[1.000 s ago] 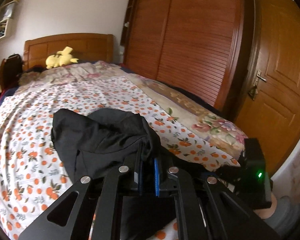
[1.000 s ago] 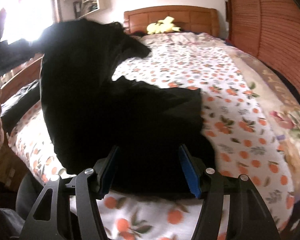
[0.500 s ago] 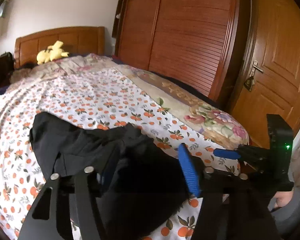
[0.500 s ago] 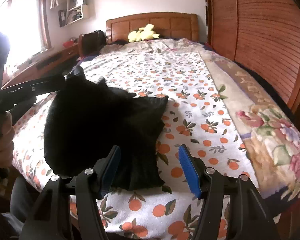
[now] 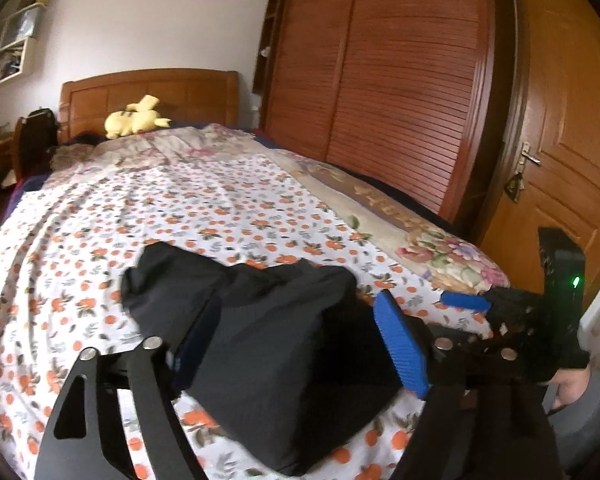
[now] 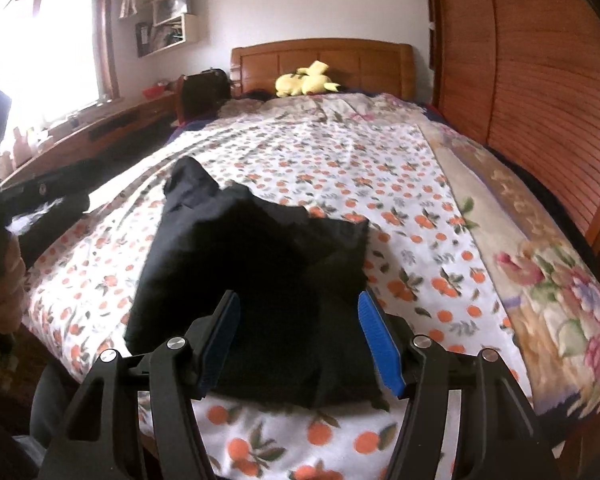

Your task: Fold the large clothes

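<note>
A black garment (image 5: pixel 260 320) lies folded into a thick bundle near the foot of the bed, on the orange-print sheet (image 5: pixel 180 216). My left gripper (image 5: pixel 298 344) hangs just over it. Its jaws are opening, the cloth shows between them, and the blue pads press on nothing. In the right wrist view the same garment (image 6: pixel 260 264) sits ahead of my right gripper (image 6: pixel 300 340), which stands open above its near edge and holds nothing. The right gripper's blue pad (image 5: pixel 464 303) shows at the right of the left wrist view.
A yellow plush toy (image 6: pixel 304 80) lies by the wooden headboard. A floral quilt (image 6: pixel 540 264) runs along the bed's right side, next to the slatted wardrobe (image 5: pixel 380 80) and a wooden door (image 5: pixel 560 140). A desk (image 6: pixel 100 128) stands under the window at left.
The left gripper was shut on the raised black cloth; it has let go and spread wide. The garment has dropped into a bundle on the bed. The right gripper has lifted a little.
</note>
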A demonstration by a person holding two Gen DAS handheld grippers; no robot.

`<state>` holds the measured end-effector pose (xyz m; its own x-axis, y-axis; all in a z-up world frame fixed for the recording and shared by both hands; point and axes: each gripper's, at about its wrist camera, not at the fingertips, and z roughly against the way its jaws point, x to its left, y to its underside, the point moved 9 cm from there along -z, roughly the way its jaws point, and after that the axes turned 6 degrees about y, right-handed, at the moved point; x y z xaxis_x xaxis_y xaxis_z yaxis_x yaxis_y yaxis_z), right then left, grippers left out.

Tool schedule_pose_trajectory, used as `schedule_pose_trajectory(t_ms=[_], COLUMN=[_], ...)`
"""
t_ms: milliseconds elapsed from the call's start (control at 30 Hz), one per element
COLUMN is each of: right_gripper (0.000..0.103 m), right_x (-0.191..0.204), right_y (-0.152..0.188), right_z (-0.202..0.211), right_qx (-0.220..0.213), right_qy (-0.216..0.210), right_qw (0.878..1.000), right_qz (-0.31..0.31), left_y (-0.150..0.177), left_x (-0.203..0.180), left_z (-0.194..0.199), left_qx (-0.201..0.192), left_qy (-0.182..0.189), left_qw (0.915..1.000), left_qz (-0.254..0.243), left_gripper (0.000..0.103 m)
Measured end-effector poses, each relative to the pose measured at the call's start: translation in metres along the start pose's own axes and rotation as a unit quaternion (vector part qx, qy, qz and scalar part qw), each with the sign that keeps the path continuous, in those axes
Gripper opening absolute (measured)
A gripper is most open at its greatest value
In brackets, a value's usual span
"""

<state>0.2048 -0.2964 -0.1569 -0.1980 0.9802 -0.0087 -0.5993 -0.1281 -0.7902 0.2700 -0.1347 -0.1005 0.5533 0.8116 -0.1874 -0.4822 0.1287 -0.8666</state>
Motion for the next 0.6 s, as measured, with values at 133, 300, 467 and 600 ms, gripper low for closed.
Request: schedule_pose_trajectory(t_ms=[133, 300, 467, 600], right_gripper=[0.067, 0.072, 0.073, 0.075], right_x=[0.019, 0.044, 0.060, 0.067], right_y=[-0.020, -0.044, -0.057, -0.066], right_z=[0.003, -0.004, -0.026, -0.050], right_qx=[-0.017, -0.024, -0.011, 0.009], right_qy=[-0.009, -0.019, -0.030, -0.032], right_qw=[1.000, 0.999, 0.998, 0.998], right_qz=[0.013, 0.035, 0.046, 0.057], left_y=[0.014, 0.039, 0.060, 0.070], left_x=[0.027, 0.066, 0.093, 0.110], left_z=[0.015, 0.027, 0.037, 0.047], left_qx=[0.007, 0.019, 0.030, 0.033], left_qy=[-0.024, -0.053, -0.072, -0.089], left_qw=[0.9997, 0.9979, 0.9957, 0.9940], left_qz=[0.004, 0.030, 0.049, 0.054], left_gripper=[0.095, 0.100, 0.100, 0.100])
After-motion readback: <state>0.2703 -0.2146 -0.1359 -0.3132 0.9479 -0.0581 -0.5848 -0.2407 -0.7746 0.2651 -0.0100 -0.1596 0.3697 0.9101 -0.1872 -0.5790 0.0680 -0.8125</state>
